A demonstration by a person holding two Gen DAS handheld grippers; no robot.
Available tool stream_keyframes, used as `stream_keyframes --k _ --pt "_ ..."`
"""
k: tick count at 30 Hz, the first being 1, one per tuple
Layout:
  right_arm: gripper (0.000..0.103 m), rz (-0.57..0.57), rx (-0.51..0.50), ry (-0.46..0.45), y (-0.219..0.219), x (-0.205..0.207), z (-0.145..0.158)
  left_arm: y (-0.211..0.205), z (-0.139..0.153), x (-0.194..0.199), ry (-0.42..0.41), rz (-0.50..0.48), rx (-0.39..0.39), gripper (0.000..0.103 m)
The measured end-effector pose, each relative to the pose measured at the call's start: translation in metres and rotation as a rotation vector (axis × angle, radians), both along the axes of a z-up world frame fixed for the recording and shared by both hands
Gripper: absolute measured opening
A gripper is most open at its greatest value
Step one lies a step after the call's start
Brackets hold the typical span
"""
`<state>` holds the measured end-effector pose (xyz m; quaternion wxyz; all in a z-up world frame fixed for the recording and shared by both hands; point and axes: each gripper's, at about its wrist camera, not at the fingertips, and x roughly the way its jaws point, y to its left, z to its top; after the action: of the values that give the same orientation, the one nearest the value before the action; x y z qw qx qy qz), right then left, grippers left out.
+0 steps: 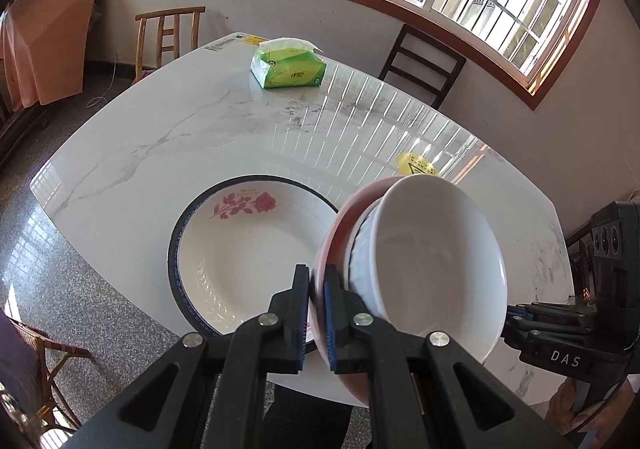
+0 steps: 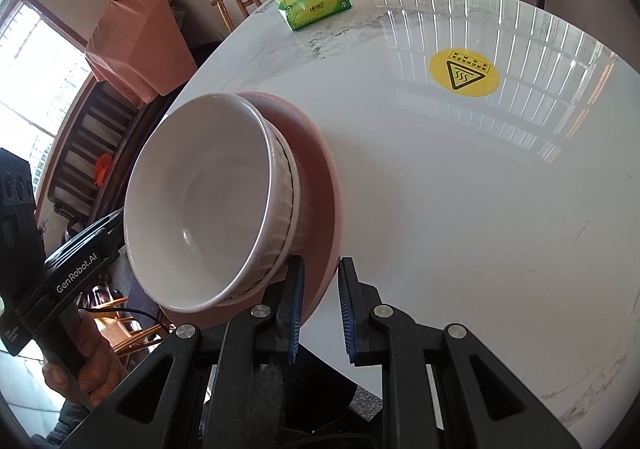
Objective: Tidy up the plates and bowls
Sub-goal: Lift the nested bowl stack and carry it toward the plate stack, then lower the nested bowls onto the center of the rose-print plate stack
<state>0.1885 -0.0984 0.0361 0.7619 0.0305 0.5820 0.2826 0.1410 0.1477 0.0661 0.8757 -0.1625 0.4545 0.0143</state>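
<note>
Above the table's (image 1: 120, 153) near edge, a pink plate (image 1: 326, 249) carrying two nested white bowls (image 1: 436, 261) is pinched at opposite rims: left gripper (image 1: 316, 313) clenched, right gripper (image 2: 320, 309) likewise. It should be kept level and lowered onto the rose plate (image 1: 248, 249) evenly.

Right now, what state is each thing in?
Pink plate: lifted off the table, tilted, gripped at both edges.
White bowls: two nested, resting on the pink plate.
Rose plate: flat on the table.
Tissue pack: opened, on the table.
Left gripper: shut on pink plate.
Right gripper: shut on pink plate.
</note>
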Motion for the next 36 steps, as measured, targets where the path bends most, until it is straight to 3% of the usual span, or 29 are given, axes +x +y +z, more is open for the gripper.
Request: stream_keyframes --k 15,36 --pt "0.017 0.045 0.004 0.017 0.036 0.014 -0.003 0.032 -0.002 0.001 0.006 0.057 -0.003 0.006" --pt "0.017 0.081 -0.003 0.025 0.054 0.018 -0.005 0.058 -0.005 0.005 0.010 0.098 -0.023 0.005"
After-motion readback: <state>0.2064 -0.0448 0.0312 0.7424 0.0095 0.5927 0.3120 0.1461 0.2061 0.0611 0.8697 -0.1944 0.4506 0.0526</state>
